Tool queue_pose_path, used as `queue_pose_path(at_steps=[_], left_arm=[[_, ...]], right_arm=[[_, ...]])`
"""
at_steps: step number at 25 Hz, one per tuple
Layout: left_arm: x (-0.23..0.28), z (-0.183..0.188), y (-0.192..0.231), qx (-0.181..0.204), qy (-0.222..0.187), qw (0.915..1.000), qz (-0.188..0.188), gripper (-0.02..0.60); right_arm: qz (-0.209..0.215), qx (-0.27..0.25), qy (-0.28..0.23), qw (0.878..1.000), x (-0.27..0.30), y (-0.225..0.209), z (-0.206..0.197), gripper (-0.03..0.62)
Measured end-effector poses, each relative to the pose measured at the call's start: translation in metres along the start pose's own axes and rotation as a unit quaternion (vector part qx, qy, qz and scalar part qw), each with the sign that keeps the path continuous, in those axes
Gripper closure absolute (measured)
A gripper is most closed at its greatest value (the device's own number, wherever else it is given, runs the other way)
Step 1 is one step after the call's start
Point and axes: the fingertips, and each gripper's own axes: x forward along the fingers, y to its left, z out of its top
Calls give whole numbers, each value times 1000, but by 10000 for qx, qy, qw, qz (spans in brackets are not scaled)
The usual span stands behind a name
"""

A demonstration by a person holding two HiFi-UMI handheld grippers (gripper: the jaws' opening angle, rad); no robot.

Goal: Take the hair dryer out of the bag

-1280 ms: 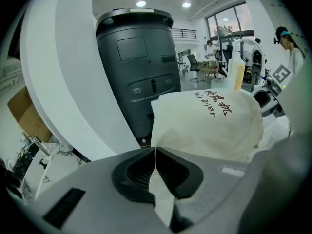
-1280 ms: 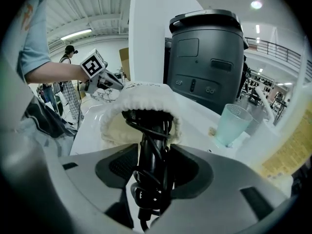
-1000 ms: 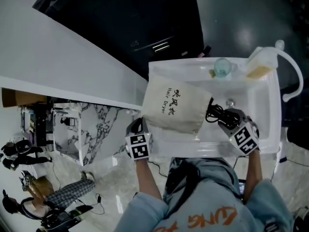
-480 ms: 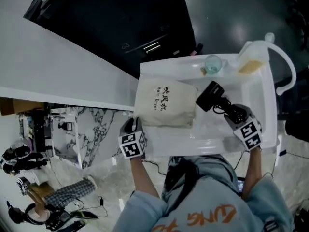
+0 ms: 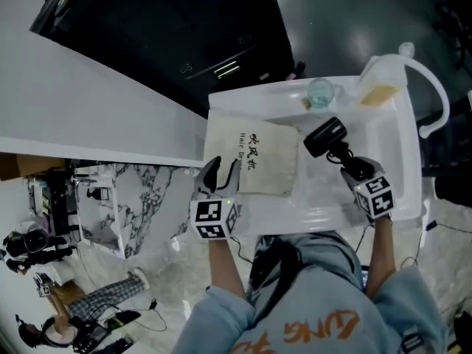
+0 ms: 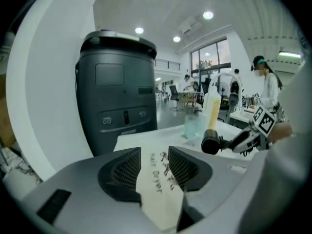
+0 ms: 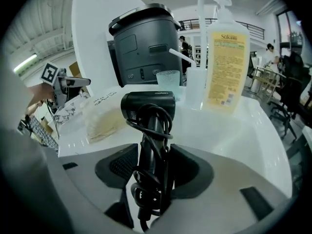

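A cream cloth bag [image 5: 251,157] with black lettering lies flat on the white counter beside the basin. My left gripper [image 5: 223,174] hovers over its near-left edge. Its jaws are opening and stand apart, and the pads do not press on the bag [image 6: 158,189], which shows below and beyond them. My right gripper [image 5: 352,169] is shut on the handle of the black hair dryer [image 5: 326,137]. The dryer is clear of the bag and held over the basin, with its cord wound round the handle [image 7: 148,108] between the jaws of the right gripper [image 7: 153,165].
The white basin [image 5: 413,168] holds a yellow soap pump bottle [image 5: 383,87] and a clear glass [image 5: 321,93] at its far edge. A tall black bin [image 7: 144,43] stands behind the counter. A white wall ledge runs along the left.
My left gripper has let go of the bag, opened, and lifted back toward me. The hair dryer came fully out of the bag in my right gripper, and the bag settled flat.
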Motion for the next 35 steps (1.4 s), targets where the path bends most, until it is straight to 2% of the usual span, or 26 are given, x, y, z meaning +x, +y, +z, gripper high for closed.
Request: queue_pose_path(at_steps=[3,8,12,17,25,35], left_arm=[[9,32,-27,71,-633,9979,-127,413],[17,54,-54,-5,-950,9953,-202,451],[19,58,-66,-96,-1040,9943,-206,509],[20,57,-67,-142,-1091,9939,-23,575],[22,62,-75,-185,-1124,9935,-7,580],[24,66,-83,-215,-1115,9935,-97,580]], right_arm=[[-20,325,164,9993,8,-4,-8,385],[-260,696,629,9952,18,-12,-29,385],[-362,949,906,9907,28,-18,-38,385],[-502,1196,1289,9832,43,-20,-55,384],[-840,1138,1539,9779,66,-25,-67,381],[-932,1704,1659,9668,81,-24,-69,372]])
